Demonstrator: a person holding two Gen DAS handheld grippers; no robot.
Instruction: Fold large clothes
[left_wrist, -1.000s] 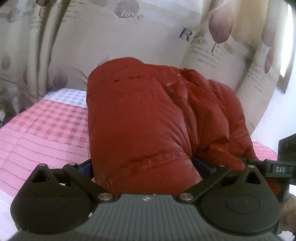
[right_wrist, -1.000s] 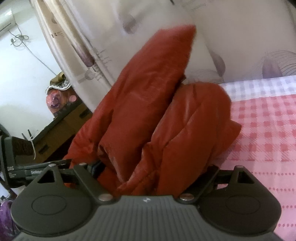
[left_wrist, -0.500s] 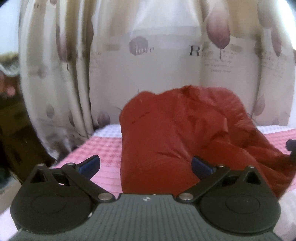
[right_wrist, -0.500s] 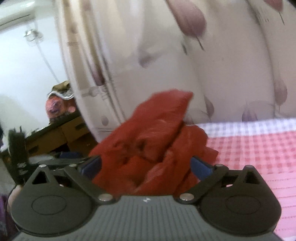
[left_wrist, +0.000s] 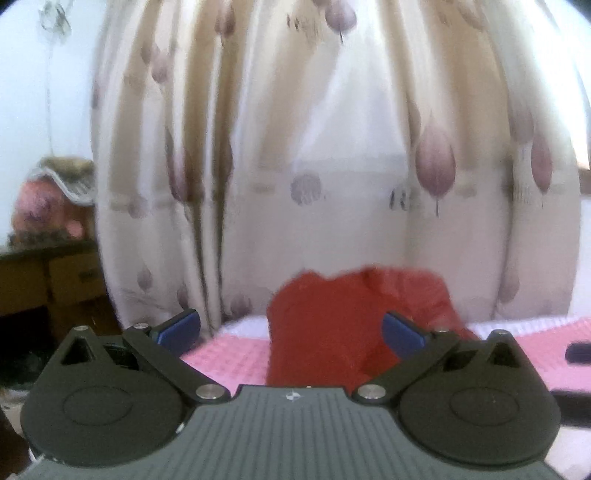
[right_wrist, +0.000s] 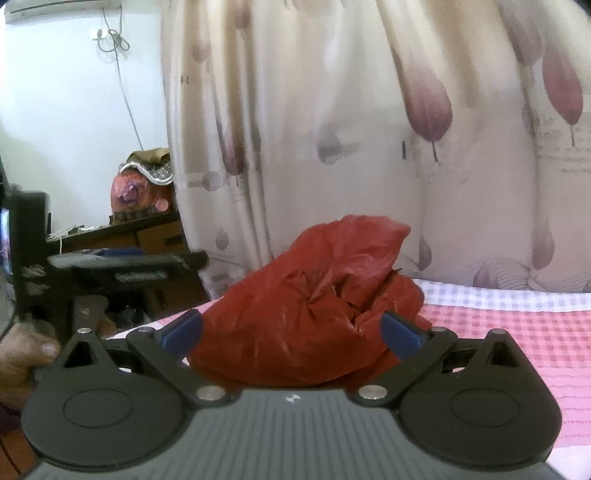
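**Both grippers spread wide, one red garment bundled on the bed**

Count the items first. You have one red padded garment (right_wrist: 310, 317), two grippers, and one bed with a pink checked cover (right_wrist: 517, 332). One curtain (right_wrist: 332, 129) with a printed leaf pattern hangs behind the bed. One dark wooden cabinet (right_wrist: 147, 236) stands to the left of the curtain.

Your right gripper (right_wrist: 291, 332) has its jaws spread as wide as they go. The red garment shows between the two blue pads, but neither pad presses on it. Your left gripper (left_wrist: 291, 330) also has its jaws spread wide, with nothing gripped; the garment (left_wrist: 332, 325) sits beyond the pads in that view.

The garment lies in a rumpled heap on the bed, near the edge next to the curtain. It is bunched up, not flat.

Compare the two views:

- The right wrist view shows your left hand (right_wrist: 26, 354) at the left edge, wrapped round the handle of the left gripper. The left wrist view shows no hand.
- The right wrist view shows the garment's creases sharply. The left wrist view is blurred, so the garment reads only as a red mass.
- The left wrist view shows a dark object (left_wrist: 578, 352) at its right edge, above the cover; what it is cannot be told.
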